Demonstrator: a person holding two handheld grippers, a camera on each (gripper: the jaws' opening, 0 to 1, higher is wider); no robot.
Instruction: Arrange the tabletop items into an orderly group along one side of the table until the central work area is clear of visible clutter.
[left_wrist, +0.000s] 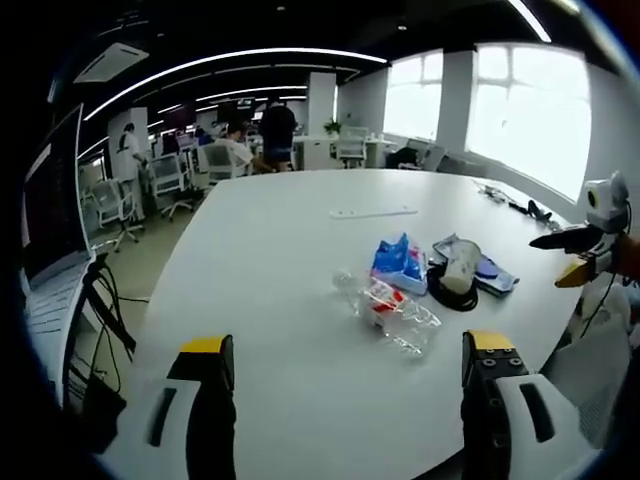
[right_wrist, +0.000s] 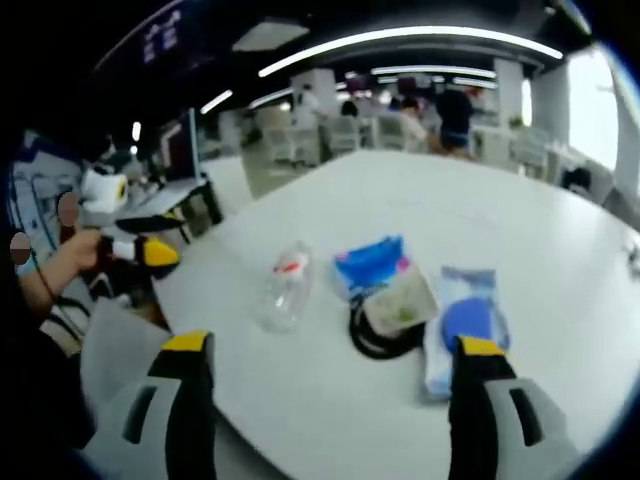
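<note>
A small cluster of items sits near the edge of the white table (left_wrist: 290, 250), close to the person. In the left gripper view, a clear plastic bottle (left_wrist: 388, 308) with a red-and-white label lies on its side at the near left of the group. Just behind it rests a blue packet (left_wrist: 400, 260), and to its right a pale pouch (left_wrist: 460, 266) lies over a black looped cable (left_wrist: 452, 296). A flat clear-wrapped pack with a blue disc (left_wrist: 490, 270) lies on the far right of the group. Farther back on the table, well apart from the cluster, lies a thin white strip (left_wrist: 373, 211).

The left gripper (left_wrist: 345, 365) hovers over the near table edge with its jaws spread wide and nothing between them. The right gripper (right_wrist: 330, 365) likewise hangs with jaws wide apart, holding nothing. Office chairs (left_wrist: 165, 180) and people stand in the background.
</note>
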